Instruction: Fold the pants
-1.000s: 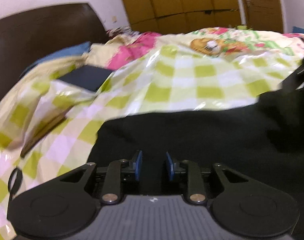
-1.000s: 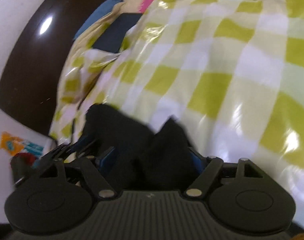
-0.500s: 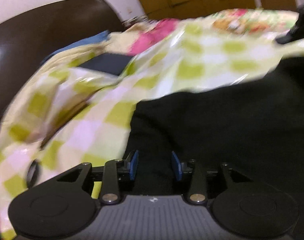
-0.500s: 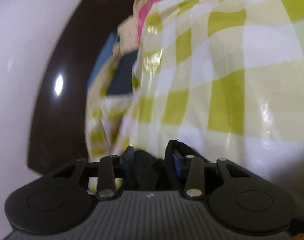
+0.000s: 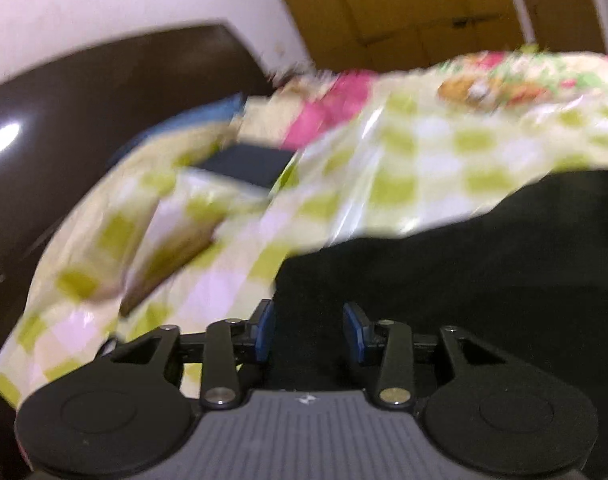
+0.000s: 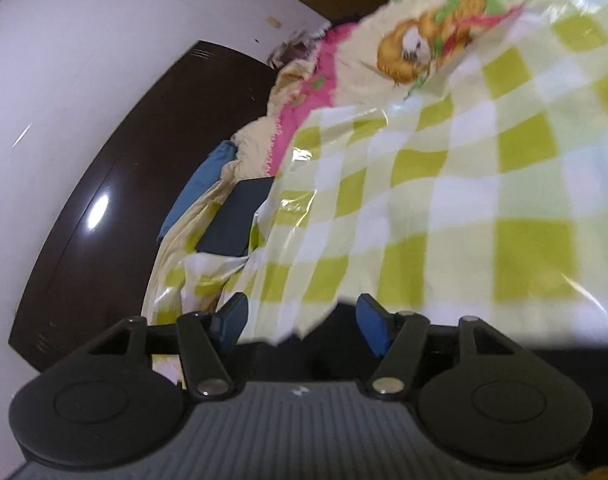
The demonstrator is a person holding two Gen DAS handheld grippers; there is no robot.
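The black pants (image 5: 464, 300) lie spread on the green-and-white checked sheet (image 5: 388, 188) and fill the lower right of the left wrist view. My left gripper (image 5: 309, 332) hovers over their left edge. Its blue pads stand apart and press on nothing. In the right wrist view only a dark edge of the pants (image 6: 328, 344) shows, low between the fingers. My right gripper (image 6: 302, 324) is opening, with its pads clear of that cloth and the checked sheet (image 6: 464, 200) ahead. The picture is blurred by motion.
A dark brown headboard (image 5: 84, 120) and a white wall bound the bed on the left. A flat dark blue item (image 5: 244, 164) lies near a blue pillow (image 6: 200, 184). A pink and floral blanket (image 6: 416, 48) lies at the back. Wooden wardrobe doors (image 5: 424, 8) stand behind.
The right gripper's jaws closed on a bunch of black cloth, then spread, and the cloth dropped below them. The left jaws widened a little. Both views swung towards the headboard.
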